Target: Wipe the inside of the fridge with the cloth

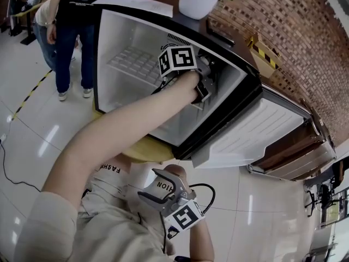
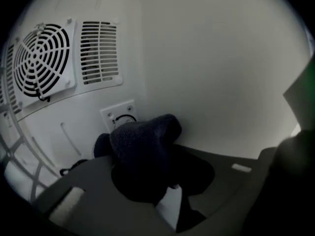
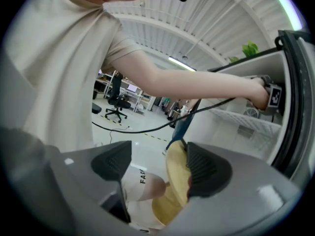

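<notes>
Reaches deep into the open fridge [image 1: 126,34] with the left gripper [image 1: 207,82]. Clamps the dark cloth [image 2: 142,146] between its jaws, bunched over both pads and bulging forward past the tips. Keeps that wad by the white back wall [image 2: 221,58], just in front of a small switch plate [image 2: 119,113]; contact unclear. Holds the right gripper [image 3: 155,163] low by the lap, jaws spread, nothing between them.
</notes>
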Action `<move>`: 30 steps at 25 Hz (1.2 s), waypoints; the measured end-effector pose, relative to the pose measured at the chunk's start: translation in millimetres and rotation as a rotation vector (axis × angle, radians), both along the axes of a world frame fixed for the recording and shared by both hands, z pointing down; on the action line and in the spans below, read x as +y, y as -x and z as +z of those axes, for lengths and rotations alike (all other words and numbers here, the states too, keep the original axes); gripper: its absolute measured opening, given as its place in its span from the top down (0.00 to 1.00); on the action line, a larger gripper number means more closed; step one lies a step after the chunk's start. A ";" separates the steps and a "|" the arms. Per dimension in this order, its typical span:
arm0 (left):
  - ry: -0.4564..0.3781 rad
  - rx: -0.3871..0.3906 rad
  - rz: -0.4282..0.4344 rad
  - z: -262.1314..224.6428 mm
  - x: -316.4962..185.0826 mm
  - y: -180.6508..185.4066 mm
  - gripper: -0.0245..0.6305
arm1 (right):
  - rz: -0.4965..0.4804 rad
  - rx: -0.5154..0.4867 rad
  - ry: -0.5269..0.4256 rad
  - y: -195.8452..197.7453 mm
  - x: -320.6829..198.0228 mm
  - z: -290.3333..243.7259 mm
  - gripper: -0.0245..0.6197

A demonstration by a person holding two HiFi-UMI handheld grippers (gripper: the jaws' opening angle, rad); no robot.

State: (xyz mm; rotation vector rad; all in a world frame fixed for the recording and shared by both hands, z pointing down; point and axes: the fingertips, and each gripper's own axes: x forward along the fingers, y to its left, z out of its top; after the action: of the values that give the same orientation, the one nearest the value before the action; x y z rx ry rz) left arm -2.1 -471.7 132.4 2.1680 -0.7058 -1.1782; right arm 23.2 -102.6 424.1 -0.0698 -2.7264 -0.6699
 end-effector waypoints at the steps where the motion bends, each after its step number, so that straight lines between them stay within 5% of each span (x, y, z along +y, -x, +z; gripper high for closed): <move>1: -0.009 -0.011 0.037 1.9 12.4 -4.0 0.84 | -0.002 0.000 0.006 1.2 -0.9 2.6 0.42; 6: -0.166 -0.099 0.313 4.8 106.1 -33.1 0.84 | -0.008 0.013 0.024 7.4 -5.5 11.6 0.42; 8: -0.233 -0.156 0.356 3.9 133.8 -35.7 0.84 | -0.018 0.009 0.037 8.8 -6.7 10.9 0.42; 12: -0.134 -0.198 0.011 15.1 89.7 12.3 0.87 | -0.017 0.011 0.046 9.6 -6.6 12.9 0.42; 15: -0.031 -0.189 -0.140 22.7 37.8 27.4 0.87 | -0.012 0.008 0.046 6.8 -3.8 13.6 0.42; 23: 0.082 -0.360 -0.280 15.8 -19.9 1.3 0.86 | -0.010 0.013 0.040 -3.0 -1.1 10.5 0.42; 30: 0.155 -0.503 -0.275 30.0 -29.3 -4.7 0.87 | -0.020 0.015 0.036 -2.1 5.1 10.9 0.43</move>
State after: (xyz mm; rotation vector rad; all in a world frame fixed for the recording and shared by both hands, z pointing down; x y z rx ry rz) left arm 2.6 -501.1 162.4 2.2997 -1.2960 -0.6640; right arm 25.3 -97.5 435.0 -0.1101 -2.7266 -0.6237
